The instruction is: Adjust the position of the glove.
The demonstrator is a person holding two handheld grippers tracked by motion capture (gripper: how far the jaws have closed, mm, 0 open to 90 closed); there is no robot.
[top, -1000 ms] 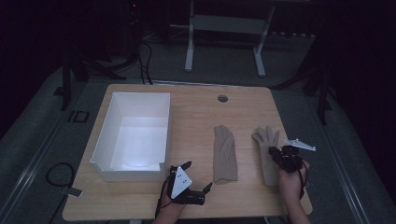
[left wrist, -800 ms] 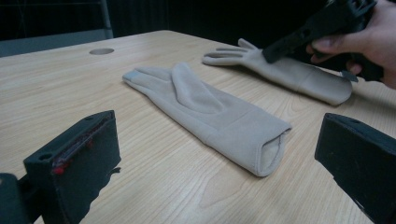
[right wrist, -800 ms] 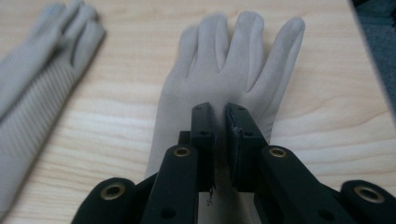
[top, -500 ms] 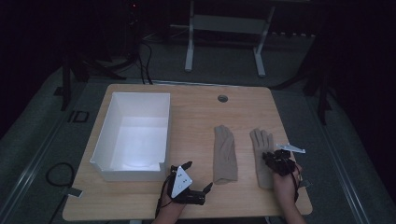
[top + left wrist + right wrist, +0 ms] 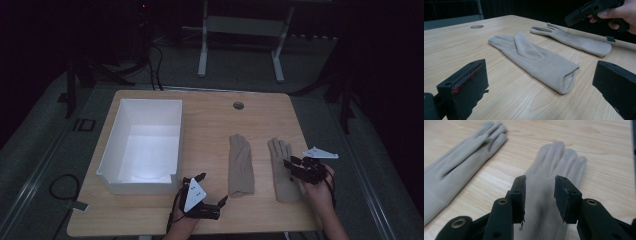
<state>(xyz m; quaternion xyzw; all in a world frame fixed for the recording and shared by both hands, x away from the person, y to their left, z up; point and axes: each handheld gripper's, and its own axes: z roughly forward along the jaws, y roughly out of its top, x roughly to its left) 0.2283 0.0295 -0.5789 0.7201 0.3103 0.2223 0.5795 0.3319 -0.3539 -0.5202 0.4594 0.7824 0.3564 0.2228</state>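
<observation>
The right glove (image 5: 283, 167) lay flat on the worktop (image 5: 210, 120), fingers pointing away from the person, with no label or writing readable on it. Just above its cuff half hovered the right tongs (image 5: 291, 164); their jaws had just been opening and stood apart, with nothing pinched between them. The left glove (image 5: 240, 164) lay just beside it, apart, folded along its length. Near the front edge the left tongs (image 5: 212, 190) rested, jaws wide apart and empty, facing that glove's cuff. A white box (image 5: 145, 145) stood at the worktop's left, and a round grommet (image 5: 238, 105) sat near the far edge.
</observation>
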